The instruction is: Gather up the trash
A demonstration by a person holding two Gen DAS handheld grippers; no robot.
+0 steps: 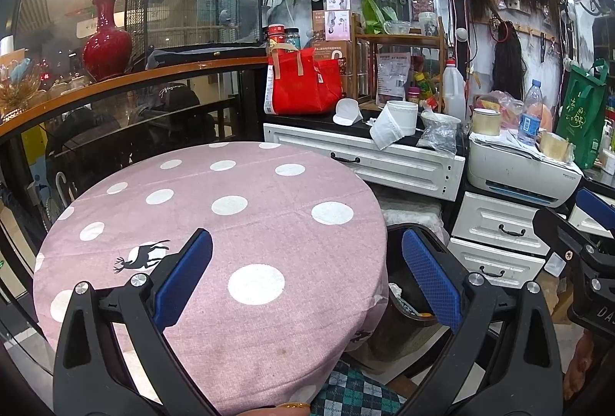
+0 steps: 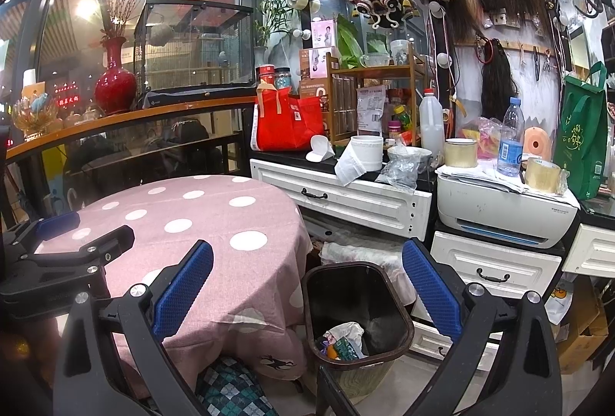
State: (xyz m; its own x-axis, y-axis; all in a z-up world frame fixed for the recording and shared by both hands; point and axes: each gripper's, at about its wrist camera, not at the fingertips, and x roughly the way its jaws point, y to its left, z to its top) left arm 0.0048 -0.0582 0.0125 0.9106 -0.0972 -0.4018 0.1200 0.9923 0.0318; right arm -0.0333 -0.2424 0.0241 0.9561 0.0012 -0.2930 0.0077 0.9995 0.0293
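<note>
Now both the left gripper (image 1: 307,281) and right gripper (image 2: 307,293) gape apart, empty, near the trash bin (image 2: 355,316).

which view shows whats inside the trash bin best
The right wrist view. It looks down into the open trash bin, so the crumpled wrappers at the bottom show clearly. In the left wrist view the trash bin is mostly hidden behind the tablecloth and the left gripper's finger; only a sliver of its inside shows.
</note>
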